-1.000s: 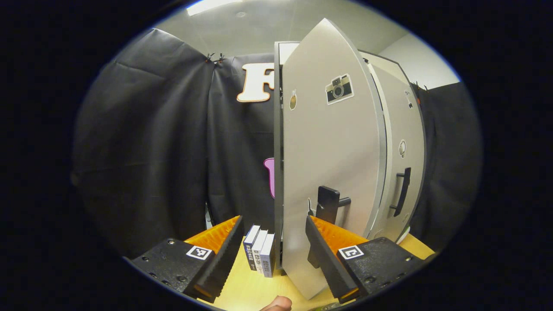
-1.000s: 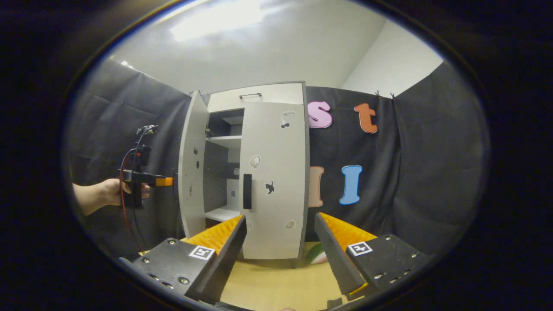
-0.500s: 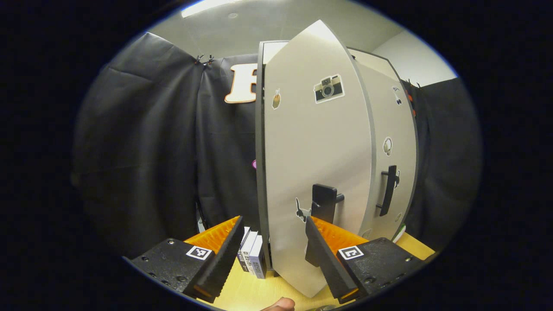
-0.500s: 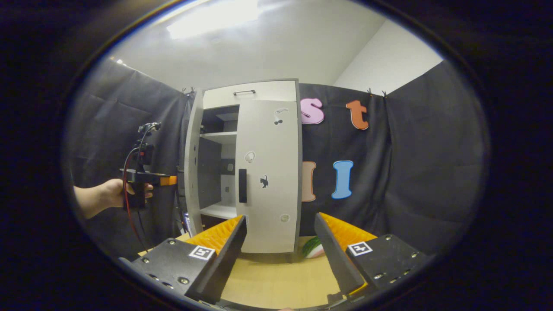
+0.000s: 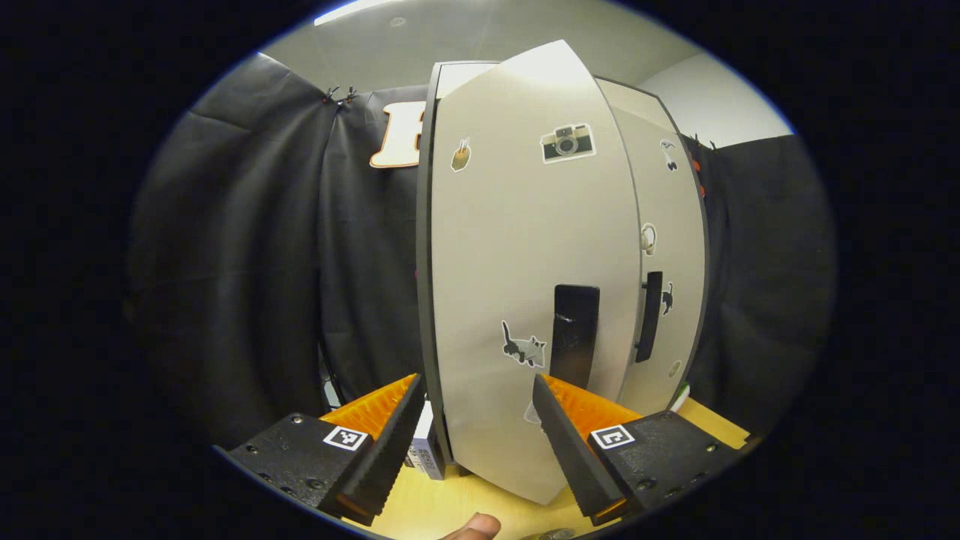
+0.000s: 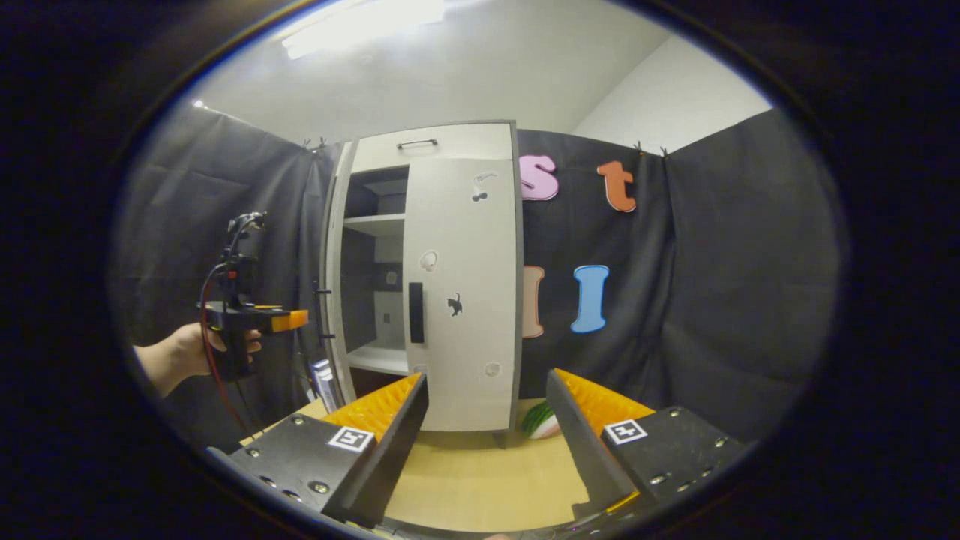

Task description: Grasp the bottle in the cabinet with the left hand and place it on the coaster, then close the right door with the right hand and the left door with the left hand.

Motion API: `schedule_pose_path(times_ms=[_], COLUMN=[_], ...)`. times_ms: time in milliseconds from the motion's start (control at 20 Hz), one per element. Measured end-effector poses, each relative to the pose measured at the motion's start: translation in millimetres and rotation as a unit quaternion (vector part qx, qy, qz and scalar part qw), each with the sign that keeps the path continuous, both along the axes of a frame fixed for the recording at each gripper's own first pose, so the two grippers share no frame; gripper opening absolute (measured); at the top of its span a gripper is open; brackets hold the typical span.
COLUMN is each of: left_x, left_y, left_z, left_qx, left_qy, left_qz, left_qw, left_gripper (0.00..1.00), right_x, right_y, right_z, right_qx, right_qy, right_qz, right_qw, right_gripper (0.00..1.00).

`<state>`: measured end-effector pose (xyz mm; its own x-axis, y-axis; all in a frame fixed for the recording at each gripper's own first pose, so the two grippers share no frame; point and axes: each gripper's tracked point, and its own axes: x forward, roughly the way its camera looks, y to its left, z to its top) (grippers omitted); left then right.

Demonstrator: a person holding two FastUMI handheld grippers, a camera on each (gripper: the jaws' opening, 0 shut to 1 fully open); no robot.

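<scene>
The white cabinet's left door (image 5: pixel 525 247), with stickers and a black handle (image 5: pixel 575 334), turns its outer face to my left gripper (image 5: pixel 476 427). That gripper is open and empty, close in front of the door; I cannot tell whether it touches. In the right gripper view the same left door (image 6: pixel 335 262) stands ajar, nearly edge-on, and a hand (image 6: pixel 180 352) holds the left gripper (image 6: pixel 300 320) just left of it. The right door (image 6: pixel 465 300) lies shut against the cabinet. My right gripper (image 6: pixel 487 427) is open and empty, well back from the cabinet over the table (image 6: pixel 480 472).
Small books (image 5: pixel 427 454) stand on the table at the cabinet's left side. A green and red slice-shaped object (image 6: pixel 541 420) lies by the cabinet's right foot. White shelves (image 6: pixel 379 225) show through the gap. Black cloth closes in both sides.
The left door has swung toward the cabinet, narrowing the gap. The left gripper has followed it round. The right gripper has drifted back a little.
</scene>
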<state>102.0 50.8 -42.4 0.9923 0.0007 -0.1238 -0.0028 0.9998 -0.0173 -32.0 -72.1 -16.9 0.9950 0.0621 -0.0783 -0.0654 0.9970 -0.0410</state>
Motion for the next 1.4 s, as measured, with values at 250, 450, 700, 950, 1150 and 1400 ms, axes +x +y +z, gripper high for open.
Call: schedule_pose_path(times_ms=[250, 450, 700, 950, 1150, 1400], left_x=[-18, -27, -42, -60, -67, -69], left_y=[-3, -11, -10, -18, -21, -4], left_z=[14, 30, 61, 53, 49, 42], left_qx=[0.009, -0.011, -0.002, -0.017, -0.015, 0.022], left_qy=[-0.019, -0.019, -0.049, -0.037, -0.036, -0.043], left_qz=[-0.004, -0.029, -0.021, -0.022, -0.035, -0.026], left_qw=[1.0, 0.999, 0.999, 0.999, 0.999, 0.999], left_gripper=[0.93, 0.93, 0.93, 0.94, 0.93, 0.93], right_x=[8, 19, 14, 14, 17, 21], right_y=[10, 3, 21, 24, 26, 35], right_z=[-1, 2, 19, 30, 32, 32], right_qx=[-0.001, 0.006, 0.024, 0.044, 0.061, 0.028], right_qy=[-0.004, -0.012, -0.033, -0.039, -0.038, -0.057], right_qz=[-0.006, -0.042, -0.011, -0.007, -0.012, -0.005], right_qw=[1.0, 0.999, 0.999, 0.998, 0.997, 0.998], right_gripper=[0.96, 0.96, 0.96, 0.96, 0.96, 0.96])
